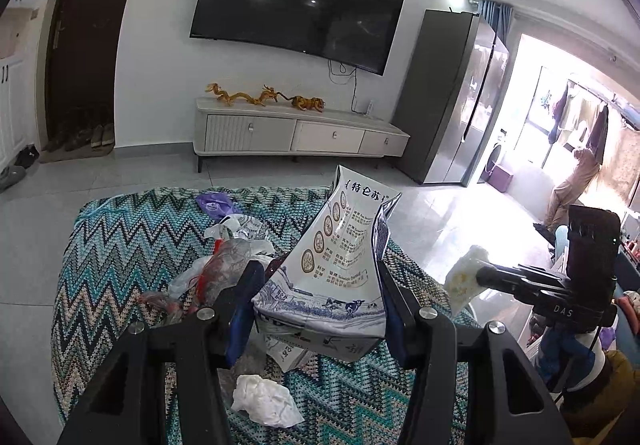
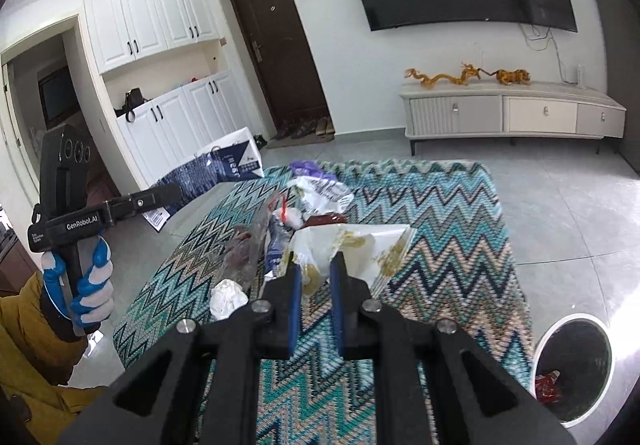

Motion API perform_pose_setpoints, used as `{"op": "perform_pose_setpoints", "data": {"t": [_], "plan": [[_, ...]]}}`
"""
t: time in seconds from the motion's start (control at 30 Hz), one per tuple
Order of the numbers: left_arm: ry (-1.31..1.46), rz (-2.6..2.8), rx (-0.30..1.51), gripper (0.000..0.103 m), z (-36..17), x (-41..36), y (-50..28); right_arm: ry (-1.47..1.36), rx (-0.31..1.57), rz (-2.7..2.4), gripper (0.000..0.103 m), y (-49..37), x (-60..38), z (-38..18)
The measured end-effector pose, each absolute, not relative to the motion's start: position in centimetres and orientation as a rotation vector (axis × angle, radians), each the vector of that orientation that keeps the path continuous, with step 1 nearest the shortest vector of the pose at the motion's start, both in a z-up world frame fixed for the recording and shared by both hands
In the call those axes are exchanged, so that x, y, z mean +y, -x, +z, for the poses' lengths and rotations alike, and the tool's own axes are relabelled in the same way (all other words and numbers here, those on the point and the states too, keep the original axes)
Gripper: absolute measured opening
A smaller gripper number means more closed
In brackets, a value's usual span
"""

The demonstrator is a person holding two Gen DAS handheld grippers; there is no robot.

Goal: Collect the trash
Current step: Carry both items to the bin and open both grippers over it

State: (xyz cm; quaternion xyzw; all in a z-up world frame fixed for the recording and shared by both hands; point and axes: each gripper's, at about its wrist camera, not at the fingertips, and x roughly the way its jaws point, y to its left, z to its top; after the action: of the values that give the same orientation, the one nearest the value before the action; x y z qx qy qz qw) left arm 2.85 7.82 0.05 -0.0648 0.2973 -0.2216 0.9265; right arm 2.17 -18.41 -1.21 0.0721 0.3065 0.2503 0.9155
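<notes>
- Zigzag rug (image 1: 120,245) carries your trash.
- Your left gripper (image 1: 316,281) clamps a carton (image 1: 340,265) printed "特仑苏".
- Your right gripper (image 2: 314,265), fingers narrow, pinches a stained wrapper (image 2: 360,245); the tools read "GenRobot.AI" and "DAS".

Your left tool (image 1: 320,285) pinches a crumpled white-and-blue printed milk carton (image 1: 340,265), tilted above the zigzag rug (image 1: 120,245). Your right tool (image 2: 314,277) clamps a stained white paper wrapper (image 2: 360,249). Crumpled white tissue (image 1: 266,399) and clear plastic bags (image 1: 224,265) lie on the rug.
</notes>
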Motion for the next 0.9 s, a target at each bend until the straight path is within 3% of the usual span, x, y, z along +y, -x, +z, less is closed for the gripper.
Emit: {"op": "perform_pose_setpoints", "data": {"t": [0.4,0.9], "plan": [[0.045,-0.589,0.644,0.052,1.2,-2.1,-5.4,-0.214,0.544,0.315,0.012,0.2,-28.2,-0.4],[-0.146,-0.787,0.805,0.052,-4.5,-23.8,-9.0,-0.379,0.615,-0.022,0.012,2.4,-42.6,-7.2]]}}
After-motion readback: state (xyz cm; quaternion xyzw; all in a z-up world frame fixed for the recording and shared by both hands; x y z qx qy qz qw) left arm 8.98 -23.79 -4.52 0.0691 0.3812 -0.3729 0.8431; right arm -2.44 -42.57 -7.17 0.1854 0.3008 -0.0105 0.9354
